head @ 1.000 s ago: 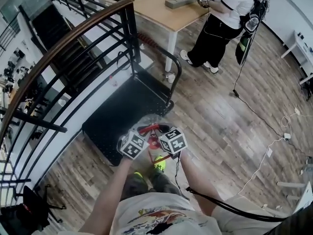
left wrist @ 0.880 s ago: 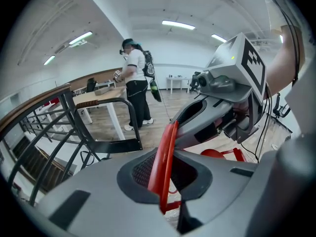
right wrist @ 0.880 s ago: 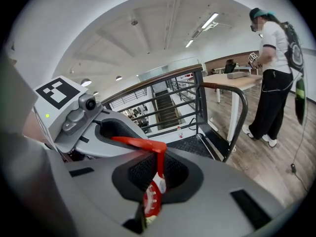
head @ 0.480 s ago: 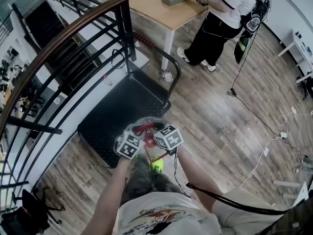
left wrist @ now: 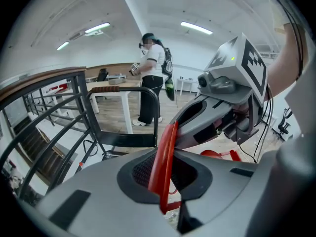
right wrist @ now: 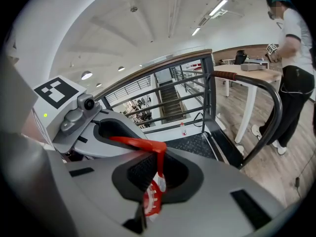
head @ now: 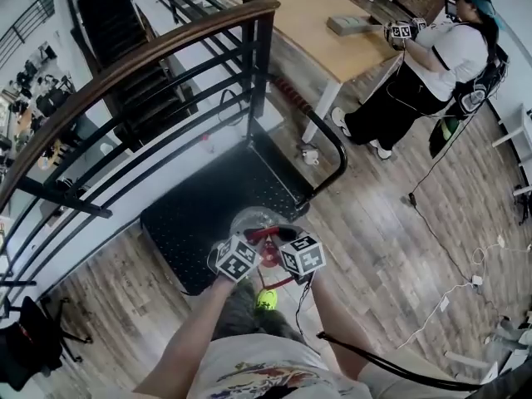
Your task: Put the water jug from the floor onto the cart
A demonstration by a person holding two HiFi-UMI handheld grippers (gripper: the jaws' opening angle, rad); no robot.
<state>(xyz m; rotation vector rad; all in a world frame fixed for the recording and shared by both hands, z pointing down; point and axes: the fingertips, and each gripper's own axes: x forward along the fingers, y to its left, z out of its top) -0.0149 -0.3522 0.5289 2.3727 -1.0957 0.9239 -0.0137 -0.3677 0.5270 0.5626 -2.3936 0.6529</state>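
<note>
At near edge of cart (head: 199, 210) | jug (head: 252, 219) hangs off floor, not yet set down | red handle (head: 268, 234) shared, probably to split weight | left gripper (left wrist: 165, 174) clamps handle | right gripper (right wrist: 155, 181) also clamps it

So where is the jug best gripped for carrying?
By its red handle, from above. It is a thin strap that jaws can close on; the jug itself looks round and too wide. The left gripper and right gripper are shut on it that way.
</note>
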